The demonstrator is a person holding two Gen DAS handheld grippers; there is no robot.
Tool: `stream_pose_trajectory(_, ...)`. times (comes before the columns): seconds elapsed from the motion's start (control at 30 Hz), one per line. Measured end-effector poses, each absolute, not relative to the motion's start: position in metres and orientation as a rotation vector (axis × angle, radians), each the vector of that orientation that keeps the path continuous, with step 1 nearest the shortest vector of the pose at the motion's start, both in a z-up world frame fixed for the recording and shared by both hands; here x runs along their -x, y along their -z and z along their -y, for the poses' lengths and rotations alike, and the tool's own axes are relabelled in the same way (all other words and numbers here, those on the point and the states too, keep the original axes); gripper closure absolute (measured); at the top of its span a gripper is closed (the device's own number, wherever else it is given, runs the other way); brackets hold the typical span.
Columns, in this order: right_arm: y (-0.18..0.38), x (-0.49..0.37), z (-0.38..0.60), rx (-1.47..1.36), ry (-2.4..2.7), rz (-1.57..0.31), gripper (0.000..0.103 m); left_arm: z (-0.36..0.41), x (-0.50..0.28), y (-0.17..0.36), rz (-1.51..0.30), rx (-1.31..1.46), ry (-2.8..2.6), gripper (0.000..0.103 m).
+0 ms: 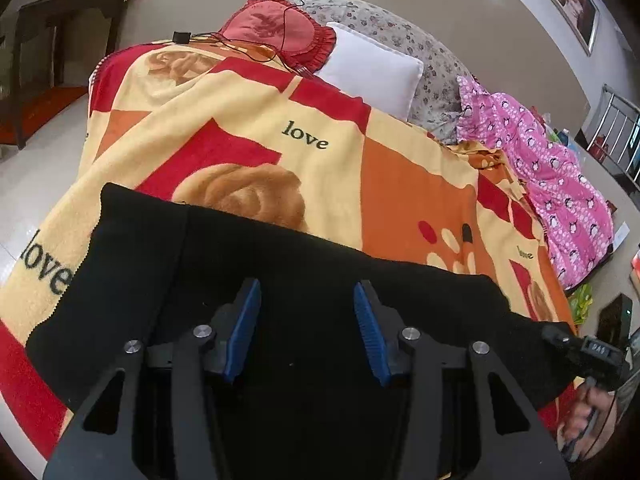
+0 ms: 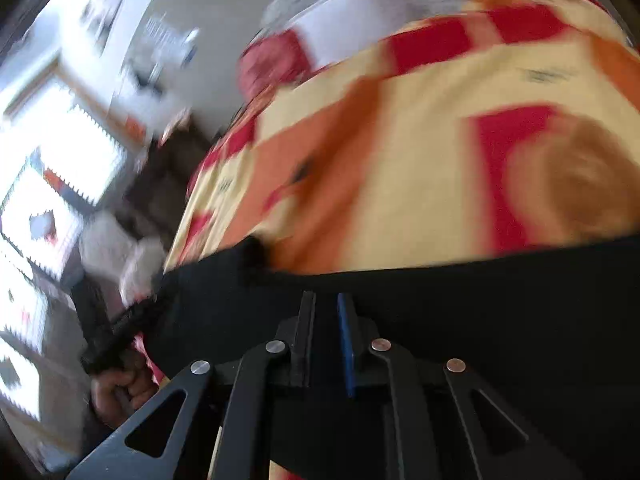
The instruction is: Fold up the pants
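The black pants lay across the near end of the bed's yellow-and-red blanket, the left claw spread wide above them while the right claw was pinched nearly closed over the dark cloth, grip unclear.

Grey walls; dark wooden cabinet

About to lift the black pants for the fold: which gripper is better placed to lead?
Right. The right gripper looks nearly shut over the black pants, though blur hides the grip; the left gripper is open above them.
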State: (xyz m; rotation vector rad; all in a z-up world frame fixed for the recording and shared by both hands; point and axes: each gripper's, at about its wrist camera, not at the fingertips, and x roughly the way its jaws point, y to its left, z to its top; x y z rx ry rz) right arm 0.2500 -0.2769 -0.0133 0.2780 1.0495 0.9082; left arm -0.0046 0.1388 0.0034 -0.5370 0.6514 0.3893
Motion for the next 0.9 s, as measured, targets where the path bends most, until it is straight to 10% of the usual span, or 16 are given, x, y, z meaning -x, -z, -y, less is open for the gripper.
stream_pose_trajectory(0.2, 0.020, -0.290, 0.426, -0.526, -0.649, -0.960, 0.103, -0.132, -0.003, 0.002, -0.658, 0.468, -0.421, 0.054)
stream_pose_trajectory(0.27, 0.011, -0.287, 0.446, -0.483, -0.513, -0.929, 0.084, -0.131, -0.003, 0.002, -0.655, 0.469, -0.423, 0.053)
stream_pose_trajectory(0.53, -0.020, -0.208, 0.388, -0.379, -0.933, -0.860, 0.065, -0.128, -0.005, 0.002, -0.641, 0.430, -0.420, 0.046)
stream_pose_trajectory(0.67, 0.002, -0.204, 0.389, -0.283, -0.783, -0.903, 0.065, -0.125, -0.003, 0.003, -0.625, 0.411, -0.409, 0.046)
stream_pose_trajectory(0.77, 0.015, -0.217, 0.433, -0.481, -0.673, -0.902, 0.088, -0.123, -0.001, 0.004, -0.607, 0.399, -0.406, 0.045)
stream_pose_trajectory(0.9, 0.006, -0.203, 0.449, -0.465, -0.535, -0.837, 0.084, -0.122, 0.000, 0.005, -0.596, 0.406, -0.401, 0.043)
